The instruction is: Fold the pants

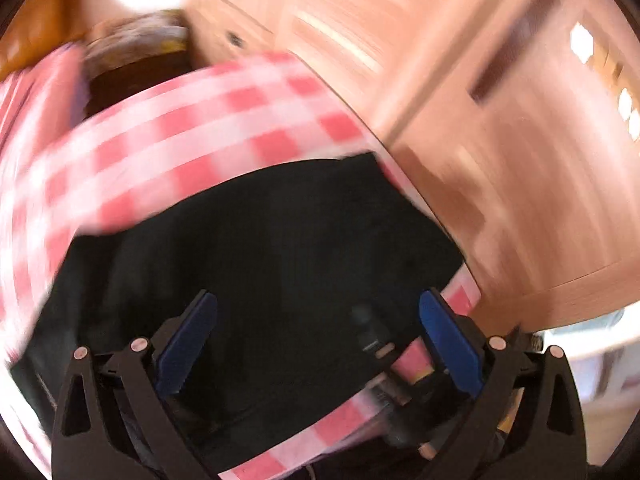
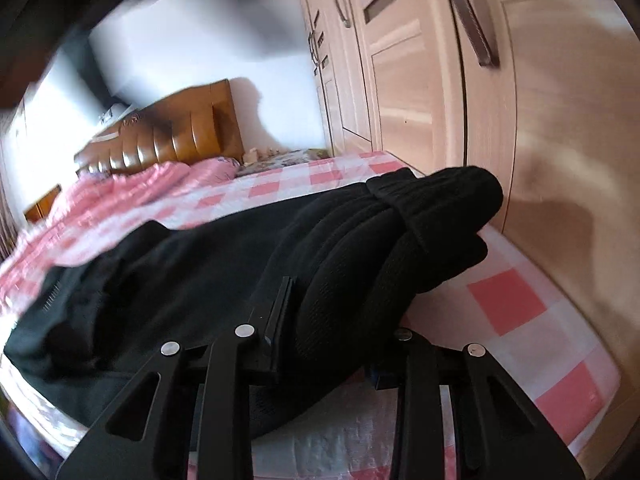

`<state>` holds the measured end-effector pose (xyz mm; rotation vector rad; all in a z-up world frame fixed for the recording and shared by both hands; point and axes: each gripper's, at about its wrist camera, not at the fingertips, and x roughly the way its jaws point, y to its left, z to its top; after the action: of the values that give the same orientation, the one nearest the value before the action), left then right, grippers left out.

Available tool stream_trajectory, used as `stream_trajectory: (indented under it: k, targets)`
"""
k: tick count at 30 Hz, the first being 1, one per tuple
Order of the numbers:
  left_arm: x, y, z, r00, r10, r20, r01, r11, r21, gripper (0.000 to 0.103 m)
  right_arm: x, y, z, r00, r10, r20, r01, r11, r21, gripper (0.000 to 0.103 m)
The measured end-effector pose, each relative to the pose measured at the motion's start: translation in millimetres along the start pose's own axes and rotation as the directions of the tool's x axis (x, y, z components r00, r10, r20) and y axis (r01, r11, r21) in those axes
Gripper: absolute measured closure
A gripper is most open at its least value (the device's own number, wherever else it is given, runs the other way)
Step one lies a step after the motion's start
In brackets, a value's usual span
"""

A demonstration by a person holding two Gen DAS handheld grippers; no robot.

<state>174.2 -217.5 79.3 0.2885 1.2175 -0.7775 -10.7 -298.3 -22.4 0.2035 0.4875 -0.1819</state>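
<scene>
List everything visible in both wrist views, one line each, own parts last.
pants: 1, black, spread on the bed, one end bunched thick between the right claw's fingers
checked sheet: 1, pink and white, covering the bed under the pants
quilt: 1, pink, rumpled near the headboard
headboard: 1, brown padded, far end of bed
wardrobe: 1, light wood, along the bed's side
left claw: 1, black with blue pads, open above the pants, nothing held
right claw: 1, black, closed on the bunched pants
</scene>
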Motion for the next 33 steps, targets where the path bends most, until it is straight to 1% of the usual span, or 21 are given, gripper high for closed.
stream_trajectory:
  k: [2,4,7,9,10,11,13,14,16,17,18,19,20,21,22,23,24,26,28,29,33]
  targets:
    - [21.1,-56.8,29.3,0.992,0.092,-0.084,-0.079,0.985,0.151,0.002,-2.3,4.7,0.0,1.000,-0.016,0.002,0.016,0.999,-0.028,0.072]
    - [47.5,-102.2,39.4,0.969,0.198,-0.148,-0.148,0.945,0.293,0.002,-3.3,7.9,1.0,1.000,-0.026,0.007,0.026,0.998,-0.058,0.072]
    - [96.7,-159.5,36.6,0.888,0.412,-0.204,-0.263,0.820,0.509,0.002,-4.7,11.7,2.9,0.999,-0.029,0.015,0.030,0.996,-0.085,0.072]
    - [131.6,-177.5,32.2,0.797,0.565,-0.213,-0.340,0.711,0.616,0.002,-6.2,12.3,5.0,0.999,-0.026,0.021,0.028,0.995,-0.096,0.072]
    - [147.5,-178.8,30.5,0.736,0.647,-0.198,-0.387,0.644,0.660,0.002,-5.6,12.3,6.4,0.999,-0.025,0.023,0.028,0.995,-0.100,0.072]
    - [157.3,-177.9,31.6,0.697,0.693,-0.184,-0.417,0.600,0.683,0.002,-7.2,11.9,6.5,0.999,-0.024,0.027,0.026,0.994,-0.106,0.072]
    - [180.4,-169.2,30.3,0.596,0.787,-0.157,-0.469,0.501,0.727,0.002,-11.0,13.3,6.5,0.999,-0.020,0.035,0.024,0.993,-0.114,0.072]
    - [189.8,-163.8,27.7,0.564,0.810,-0.161,-0.470,0.475,0.743,0.002,-11.7,13.6,7.1,0.999,-0.018,0.037,0.022,0.993,-0.117,0.072]
    - [202.3,-155.5,23.5,0.518,0.842,-0.151,-0.474,0.430,0.768,0.002,-12.2,15.9,7.7,0.999,-0.016,0.038,0.021,0.991,-0.129,0.072]
    - [210.3,-150.8,20.8,0.487,0.866,-0.114,-0.488,0.378,0.787,0.006,-13.1,16.2,7.7,0.999,-0.015,0.042,0.021,0.991,-0.135,0.072]
    - [213.5,-147.3,19.3,0.476,0.874,-0.092,-0.497,0.354,0.792,0.016,-14.7,16.7,7.4,0.999,-0.012,0.040,0.018,0.990,-0.142,0.071]
    - [212.1,-143.6,18.7,0.486,0.869,-0.094,-0.500,0.365,0.785,0.053,-14.7,16.6,7.2,1.000,-0.016,0.027,0.020,0.990,-0.142,0.070]
    - [207.5,-143.2,18.8,0.501,0.861,-0.081,-0.507,0.368,0.779,0.073,-15.8,14.6,7.1,1.000,-0.017,0.019,0.019,0.991,-0.135,0.067]
    - [201.2,-143.8,18.6,0.525,0.848,-0.071,-0.502,0.376,0.779,0.074,-17.3,13.0,6.3,1.000,-0.010,0.012,0.011,0.992,-0.124,0.057]
    - [191.3,-143.0,17.9,0.562,0.824,-0.069,-0.487,0.397,0.778,0.076,-20.3,8.6,6.3,1.000,0.022,-0.012,-0.023,0.994,-0.105,0.046]
    - [185.7,-142.2,19.1,0.583,0.810,-0.065,-0.487,0.413,0.770,0.077,-23.0,5.3,5.3,0.997,0.064,-0.036,-0.067,0.994,-0.087,0.018]
    - [175.9,-138.4,20.1,0.604,0.795,-0.057,-0.498,0.431,0.753,0.077,-28.5,0.8,2.6,0.994,0.098,-0.044,-0.101,0.993,-0.067,0.009]
    - [149.7,-129.2,21.6,0.655,0.755,-0.042,-0.511,0.483,0.711,0.077,-39.8,-5.1,-6.3,0.978,0.197,-0.066,-0.198,0.980,-0.006,0.009]
    - [114.4,-119.0,23.9,0.719,0.695,-0.030,-0.512,0.558,0.653,0.077,-36.5,5.5,-11.6,0.931,0.339,-0.136,-0.334,0.941,0.056,0.009]
    - [100.0,-115.3,25.0,0.741,0.671,-0.023,-0.510,0.585,0.631,0.078,-33.9,13.6,-12.2,0.919,0.363,-0.155,-0.359,0.932,0.058,0.009]
    - [30.3,-93.7,25.7,0.825,0.564,0.020,-0.495,0.707,0.506,0.078,-19.6,69.1,-7.4,0.940,0.289,-0.180,-0.303,0.952,-0.055,0.008]
